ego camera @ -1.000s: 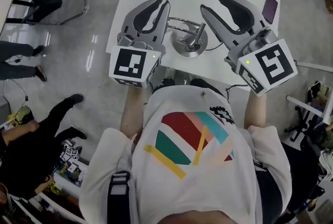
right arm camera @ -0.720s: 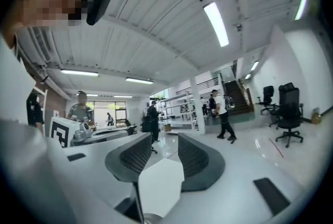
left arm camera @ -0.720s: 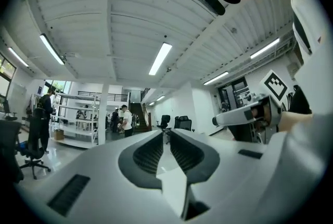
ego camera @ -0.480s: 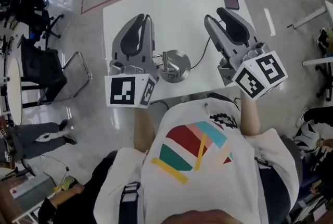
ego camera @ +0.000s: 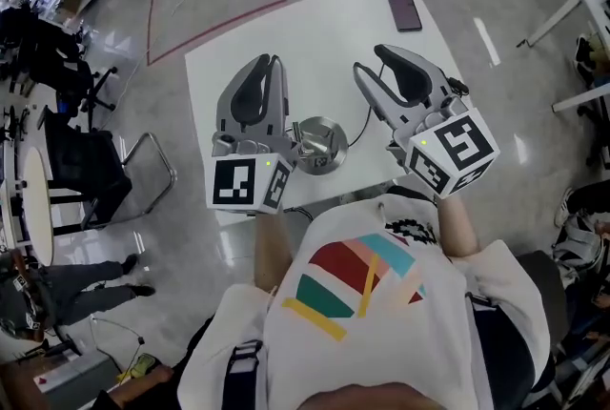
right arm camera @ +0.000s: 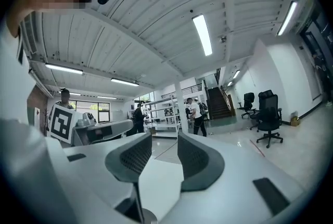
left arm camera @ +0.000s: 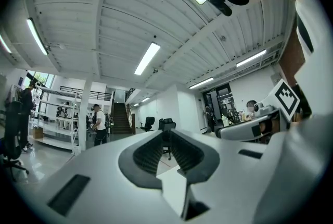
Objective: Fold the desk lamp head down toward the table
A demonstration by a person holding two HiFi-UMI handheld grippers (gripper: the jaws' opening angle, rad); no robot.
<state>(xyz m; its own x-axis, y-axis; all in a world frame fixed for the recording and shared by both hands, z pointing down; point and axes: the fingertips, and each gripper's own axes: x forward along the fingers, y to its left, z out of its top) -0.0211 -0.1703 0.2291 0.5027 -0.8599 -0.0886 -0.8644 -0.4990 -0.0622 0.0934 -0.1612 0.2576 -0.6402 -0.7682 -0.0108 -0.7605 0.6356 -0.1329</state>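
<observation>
The desk lamp [ego camera: 321,142] shows in the head view as a round silver base with a short metal arm, near the front edge of the white table [ego camera: 315,27]. A black cable [ego camera: 364,115] runs from the base toward the right. My left gripper [ego camera: 273,61] hangs just left of the lamp, its jaws closed together on nothing. My right gripper [ego camera: 371,61] is right of the lamp, jaws a little apart and empty. Neither gripper touches the lamp. Both gripper views look up at the ceiling and hall; the lamp is not in them.
A dark phone [ego camera: 403,9] lies at the table's far right corner. A black chair [ego camera: 91,160] stands on the floor to the left, near a red floor line [ego camera: 219,25]. The person's white shirt [ego camera: 362,303] fills the lower middle of the head view.
The head view has swung, so table and lamp sit differently in frame. Both grippers stay on either side of the lamp base, with the same jaw states.
</observation>
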